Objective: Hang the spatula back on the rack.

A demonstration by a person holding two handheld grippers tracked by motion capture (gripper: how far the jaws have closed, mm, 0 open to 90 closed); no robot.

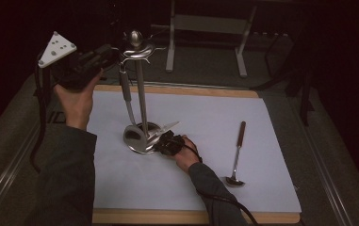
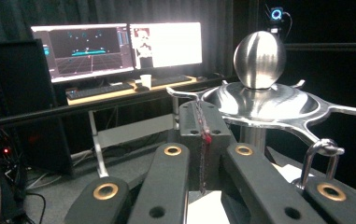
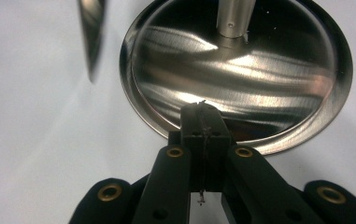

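Stand base [image 3: 241, 74] cut off at top edge, hanging ladle [image 3: 91, 32] blurred, cropped above

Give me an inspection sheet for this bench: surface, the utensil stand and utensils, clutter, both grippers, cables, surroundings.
Surface: white sheet on a wooden board; no spills seen.
Job's things: steel utensil stand upright; one ladle hangs from its hooked top; a second ladle lies flat on the sheet, apart to the right.
Clutter: nothing seen.
Grippers: left gripper raised beside the stand's top, jaws shut, holding nothing; right gripper low, jaws shut, tips pressing on the stand's base.
Cables: one trails down from the left gripper; one runs along the right sleeve.
Surroundings: dark room; lit monitors and keyboards on a desk behind.
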